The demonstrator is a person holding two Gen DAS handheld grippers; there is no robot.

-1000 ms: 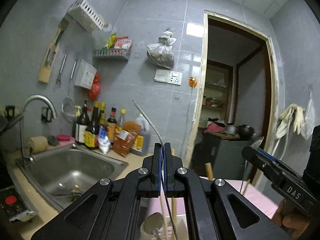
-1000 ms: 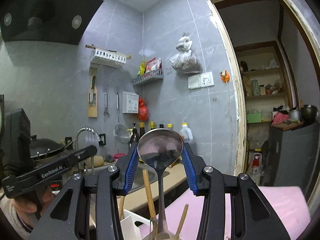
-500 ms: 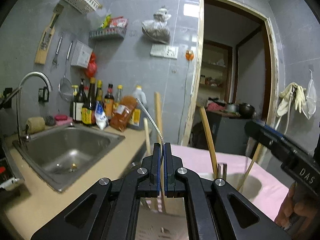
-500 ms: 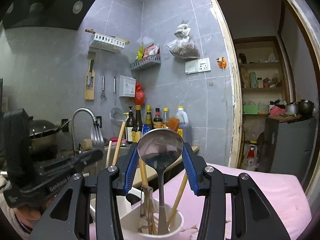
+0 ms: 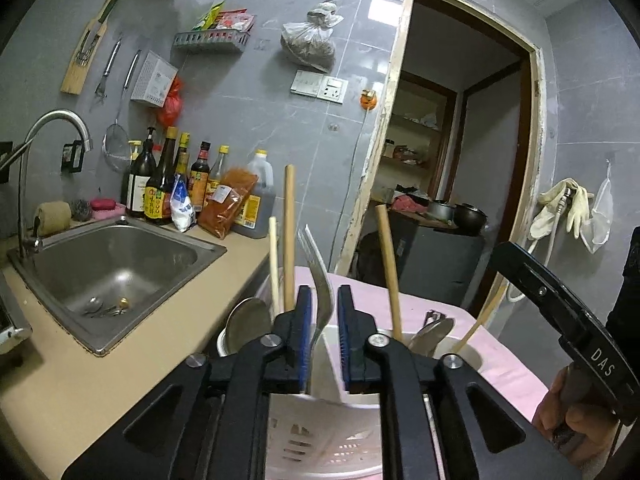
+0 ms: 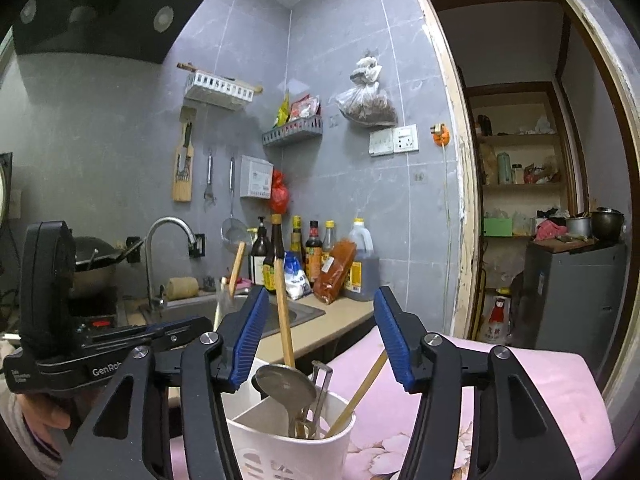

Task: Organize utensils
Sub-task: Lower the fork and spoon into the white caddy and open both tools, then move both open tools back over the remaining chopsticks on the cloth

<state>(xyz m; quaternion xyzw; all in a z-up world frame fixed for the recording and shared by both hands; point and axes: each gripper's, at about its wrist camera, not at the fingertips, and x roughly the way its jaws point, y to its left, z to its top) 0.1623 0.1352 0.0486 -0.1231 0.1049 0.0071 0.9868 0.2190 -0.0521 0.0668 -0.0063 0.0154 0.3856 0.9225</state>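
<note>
Nearest you, your left gripper (image 5: 322, 334) stands spread, the fork (image 5: 318, 280) loose between its pads, tines up, in the white holder (image 5: 352, 396). Your right gripper (image 6: 320, 336) gapes wide over the ladle (image 6: 286, 386), which has dropped into the cup. Both are thin, stiff, slippery steel; pinch mid-handle. Only the right view shows the range hood (image 6: 100, 8); only the left, the sink (image 5: 108, 264) basin.
</note>
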